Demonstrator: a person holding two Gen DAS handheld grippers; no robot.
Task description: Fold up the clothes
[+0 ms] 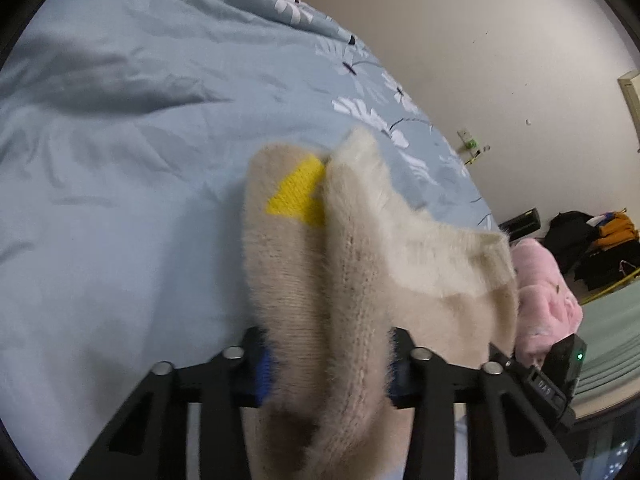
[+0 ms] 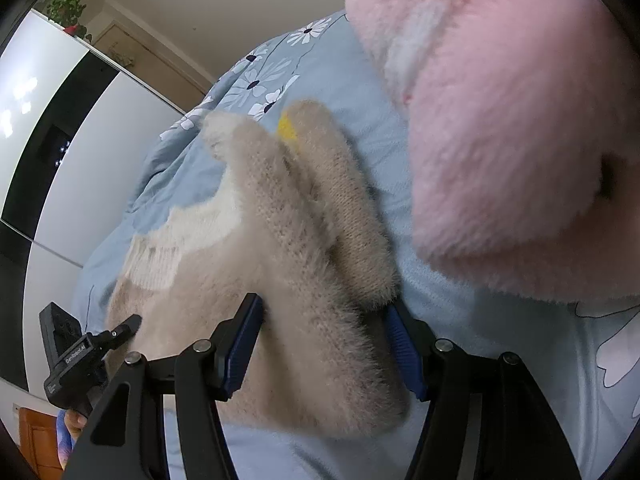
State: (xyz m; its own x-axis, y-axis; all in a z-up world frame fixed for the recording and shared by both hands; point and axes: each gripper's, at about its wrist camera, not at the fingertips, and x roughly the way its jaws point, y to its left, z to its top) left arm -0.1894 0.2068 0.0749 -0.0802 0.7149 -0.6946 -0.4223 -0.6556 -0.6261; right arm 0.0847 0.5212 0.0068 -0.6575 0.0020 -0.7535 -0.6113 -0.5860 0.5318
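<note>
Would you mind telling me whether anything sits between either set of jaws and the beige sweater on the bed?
Nothing visible does. The beige sweater already fills the left gripper, and its other edge lies between the right gripper jaws. The pink fleece lies off to the side.

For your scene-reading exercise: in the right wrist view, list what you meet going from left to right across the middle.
Wardrobe → beige sweater → blue bedcover → pink fleece.

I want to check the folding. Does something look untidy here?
Yes. The beige sweater on the blue bedcover lies bunched, its sleeves doubled over unevenly.
</note>
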